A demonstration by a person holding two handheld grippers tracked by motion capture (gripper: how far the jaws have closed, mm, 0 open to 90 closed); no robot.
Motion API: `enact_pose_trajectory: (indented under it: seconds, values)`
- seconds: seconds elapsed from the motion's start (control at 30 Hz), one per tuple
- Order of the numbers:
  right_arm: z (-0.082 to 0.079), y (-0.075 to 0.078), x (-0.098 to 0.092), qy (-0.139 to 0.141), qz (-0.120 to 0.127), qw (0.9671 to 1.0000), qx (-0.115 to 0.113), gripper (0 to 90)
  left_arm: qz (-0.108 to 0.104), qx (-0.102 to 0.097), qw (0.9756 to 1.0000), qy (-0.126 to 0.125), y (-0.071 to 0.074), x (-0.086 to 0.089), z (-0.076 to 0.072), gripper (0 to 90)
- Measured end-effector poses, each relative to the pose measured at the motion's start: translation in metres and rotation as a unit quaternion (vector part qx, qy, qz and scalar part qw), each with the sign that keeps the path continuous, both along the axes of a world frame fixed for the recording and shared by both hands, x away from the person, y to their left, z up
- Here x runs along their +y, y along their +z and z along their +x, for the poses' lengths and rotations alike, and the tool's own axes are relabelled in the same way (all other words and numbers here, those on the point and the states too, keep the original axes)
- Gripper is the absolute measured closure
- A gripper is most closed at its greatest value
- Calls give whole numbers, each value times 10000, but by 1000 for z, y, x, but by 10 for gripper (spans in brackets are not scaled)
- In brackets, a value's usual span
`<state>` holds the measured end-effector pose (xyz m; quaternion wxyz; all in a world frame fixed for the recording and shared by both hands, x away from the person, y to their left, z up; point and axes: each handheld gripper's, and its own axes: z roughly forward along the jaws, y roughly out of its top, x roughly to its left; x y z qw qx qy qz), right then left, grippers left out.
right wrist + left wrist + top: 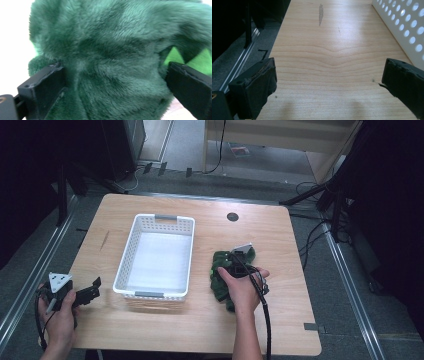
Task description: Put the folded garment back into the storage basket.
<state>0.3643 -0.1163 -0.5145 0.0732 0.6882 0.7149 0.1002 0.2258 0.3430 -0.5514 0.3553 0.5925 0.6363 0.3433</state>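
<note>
A dark green plush toy [218,282] with light green triangles lies on the wooden table [285,310], right of a white perforated basket [126,254]. My right gripper [234,266] points down onto the toy under the person's hand. In the right gripper view the green plush toy [112,45] bulges between the widely spread jaws of the right gripper [115,75], and the left jaw touches the fur. My left gripper [95,289] is held at the table's front left corner, open, with nothing in it. In its own view the left gripper [329,72] frames bare table [332,37].
The basket's inside looks bare; its holed wall [409,22] shows at the right of the left gripper view. A dark scratch [320,13] marks the wood on the left. A round cable hole [232,216] sits near the far edge. Floor rails and stands surround the table.
</note>
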Motion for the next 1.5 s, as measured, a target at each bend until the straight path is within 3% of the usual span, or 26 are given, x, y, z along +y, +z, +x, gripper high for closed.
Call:
enact_pose_trajectory:
  seconds: [0.1, 0.63, 0.7, 0.8, 0.83, 1.0, 1.13, 1.17, 1.23, 1.37, 1.43, 1.5]
  values:
    - [1, -5, -3, -7, 127, 9999, 32, 0, -20, 4, 10000, 2, 0, 1, 0, 8]
    - [0, -4, 0, 84, 38, 10000, -24, 49, -41, 41, 10000, 19, 0, 1, 1, 8]
    - [-1, -2, 0, 86, 78, 9999, -101, 142, -54, 43, 10000, 15, 0, 1, 1, 8]
    - [-4, 4, 1, -85, 206, 9995, -206, 409, -58, 59, 10000, 8, 0, 2, 1, 8]
    - [-5, 5, 1, -114, 271, 9992, -277, 462, -53, 65, 10000, 6, 0, 2, 1, 8]
    - [-10, 4, 2, -138, 417, 9976, -528, 614, -76, 70, 9999, 11, 0, 2, 1, 8]
    - [-15, 4, 3, -49, 444, 9960, -771, 676, -106, 68, 9999, 18, 0, 2, 1, 8]
    - [-18, 4, 4, 101, 418, 9947, -930, 700, -110, 76, 9999, 18, 0, 3, 1, 8]
    - [-22, 5, 2, 128, 475, 9927, -1105, 717, -98, 89, 9999, 20, 0, 2, 2, 8]
    - [-29, 9, 0, 0, 587, 9870, -1498, 729, -75, 85, 9999, 15, 0, 2, 2, 8]
    - [-33, 13, -1, -86, 678, 9831, -1700, 729, -85, 81, 9999, 18, 0, 2, 2, 8]
    - [-36, 17, -2, -140, 807, 9768, -1981, 729, -75, 85, 9999, 14, 0, 2, 2, 8]
